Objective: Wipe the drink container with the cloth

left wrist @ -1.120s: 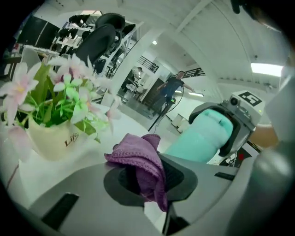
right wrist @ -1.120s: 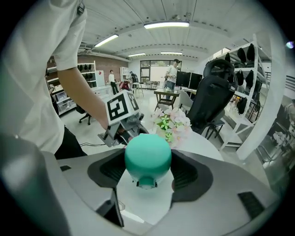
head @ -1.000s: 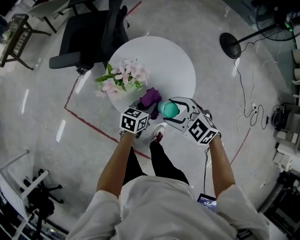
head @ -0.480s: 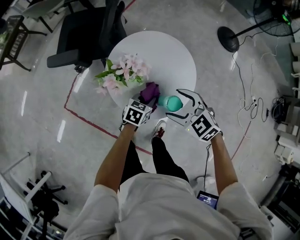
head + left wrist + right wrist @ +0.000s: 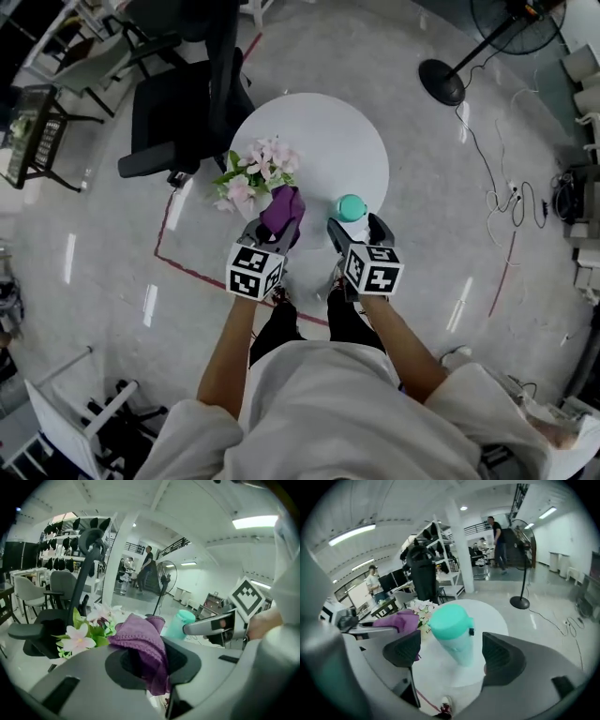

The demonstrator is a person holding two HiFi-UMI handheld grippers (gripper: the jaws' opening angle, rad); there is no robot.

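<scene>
The teal-capped drink container (image 5: 352, 208) stands on the round white table (image 5: 328, 131) near its front edge. My right gripper (image 5: 354, 231) straddles it. In the right gripper view the container (image 5: 452, 630) sits between the pads (image 5: 500, 654) with a gap on both sides; these jaws have just been opening and stand open. My left gripper (image 5: 279, 225) is shut on the purple cloth (image 5: 282, 208), held up left of the container and apart from it. In the left gripper view the cloth (image 5: 143, 641) hangs bunched from that gripper (image 5: 150, 657), with the container (image 5: 179, 623) behind it.
A bunch of pink flowers (image 5: 251, 171) stands on the table's left side, close to the cloth. A black office chair (image 5: 183, 112) stands behind the table on the left. A fan stand (image 5: 441, 80) and cables (image 5: 502, 202) are on the floor at right, and red tape (image 5: 202, 272) runs on the floor.
The right gripper rolled upright, set the container on the table near its front edge, and its jaws spread off it. The left gripper rose with the cloth and drew away from the container.
</scene>
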